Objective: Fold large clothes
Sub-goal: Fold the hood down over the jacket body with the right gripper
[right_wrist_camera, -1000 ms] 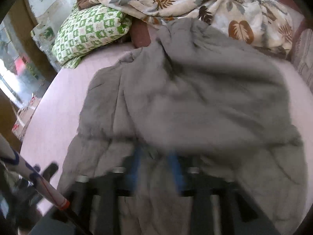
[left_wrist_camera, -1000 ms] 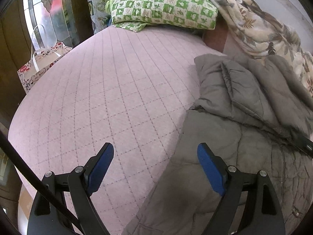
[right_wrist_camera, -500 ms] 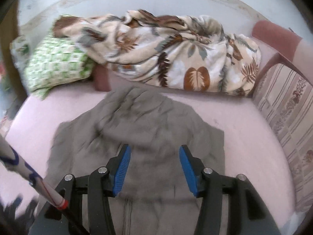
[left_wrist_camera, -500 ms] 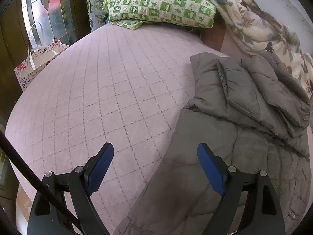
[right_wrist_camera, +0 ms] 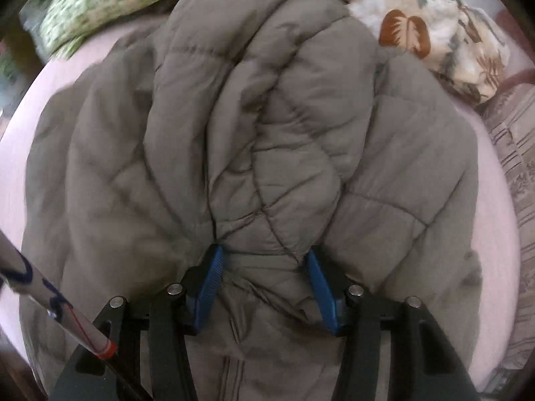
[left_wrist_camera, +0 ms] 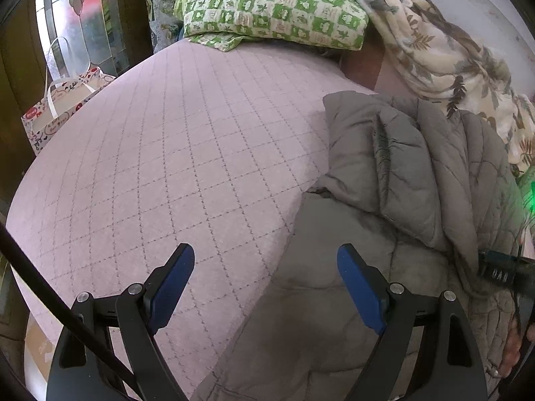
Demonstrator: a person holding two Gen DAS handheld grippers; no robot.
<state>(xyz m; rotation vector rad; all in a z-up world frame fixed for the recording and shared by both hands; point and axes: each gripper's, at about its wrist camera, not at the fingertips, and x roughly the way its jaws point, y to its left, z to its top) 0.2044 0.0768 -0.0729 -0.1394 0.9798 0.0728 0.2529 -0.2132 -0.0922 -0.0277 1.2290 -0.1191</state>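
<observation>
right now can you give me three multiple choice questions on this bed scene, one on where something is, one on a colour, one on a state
1. Where does the green checked pillow lie?
A. at the far end of the bed, beyond the grey coat
B. on top of the grey coat
C. on the floor

2. What colour are the pads of the left gripper?
A. red
B. blue
C. yellow

3. How does the right gripper stand?
A. wide open over bare mattress
C. out of sight
B. a bunch of the grey coat sits between its pads

Answers:
1 A: the pillow sits at the far edge of the pink quilted mattress, past the coat.
2 B: both pads are blue.
3 B: coat fabric fills the gap between its pads; whether the pads press on it cannot be told.
</observation>
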